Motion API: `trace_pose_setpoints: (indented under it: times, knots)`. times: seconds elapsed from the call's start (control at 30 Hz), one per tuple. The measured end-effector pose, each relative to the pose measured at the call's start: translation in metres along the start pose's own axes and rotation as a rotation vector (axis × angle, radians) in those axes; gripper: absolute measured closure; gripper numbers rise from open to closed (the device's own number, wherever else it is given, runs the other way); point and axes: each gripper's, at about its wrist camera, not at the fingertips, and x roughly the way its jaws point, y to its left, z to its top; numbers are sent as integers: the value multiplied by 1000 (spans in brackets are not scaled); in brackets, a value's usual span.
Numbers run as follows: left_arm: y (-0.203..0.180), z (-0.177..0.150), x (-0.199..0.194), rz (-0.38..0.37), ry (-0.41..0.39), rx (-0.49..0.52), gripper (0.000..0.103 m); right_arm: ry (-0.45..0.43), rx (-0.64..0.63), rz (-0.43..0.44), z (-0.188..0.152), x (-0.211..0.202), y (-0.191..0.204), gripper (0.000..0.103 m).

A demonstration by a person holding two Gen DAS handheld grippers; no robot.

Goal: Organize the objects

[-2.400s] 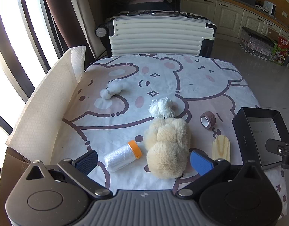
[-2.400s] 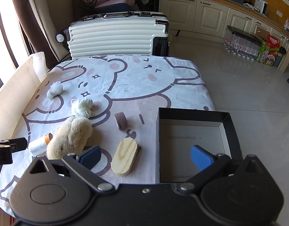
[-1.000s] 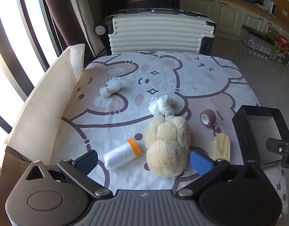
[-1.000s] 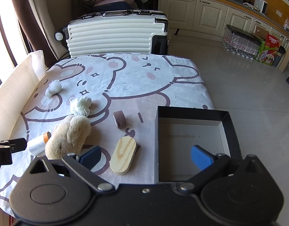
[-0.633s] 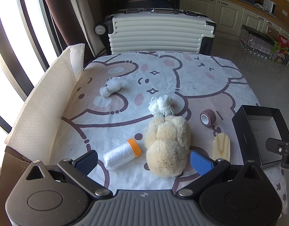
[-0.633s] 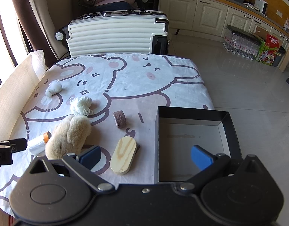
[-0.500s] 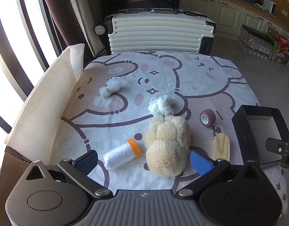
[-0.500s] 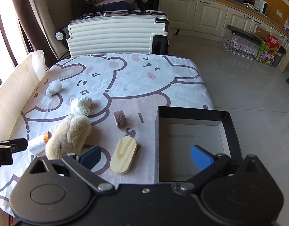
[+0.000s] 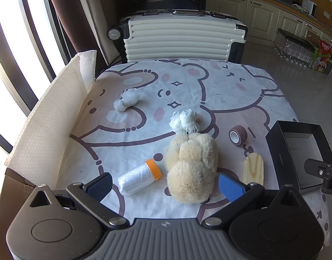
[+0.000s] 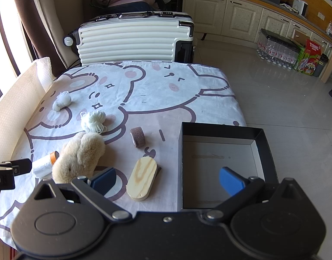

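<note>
Your left gripper: fingers wide, empty, above the plastic roll with orange cap and the plush toy. Your right gripper: fingers wide, empty, over the wooden brush and the black box. On the bear-print cloth: brown tape roll, yarn bundle touching the plush, white wad farther off

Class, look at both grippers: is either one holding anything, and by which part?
Nothing is held. The left gripper and right gripper both hang open above the table.
</note>
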Motion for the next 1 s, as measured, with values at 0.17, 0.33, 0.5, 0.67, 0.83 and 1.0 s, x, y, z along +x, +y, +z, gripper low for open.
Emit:
trace_pose_setpoints:
  times: [0.17,0.33,0.5,0.67,0.83,1.0]
  knots:
    - [0,0,0,11,1,-13,0,0,-1,0,0,0,0,0]
    - [0,0,0,28,2,-33,0,0,-2,0,0,-1,0,0]
    - [0,0,0,49,4,-56,0,0,-3,1,0,0,0,0]
    - [0,0,0,62,6,-71,0,1,-4,1,0,0,0,0]
    - [-4,-1,1,63,7,-72,0,1,-4,1,0,0,0,0]
    - [-4,0,0,65,7,-75,0,-1,-5,0,-1,-3,-3,0]
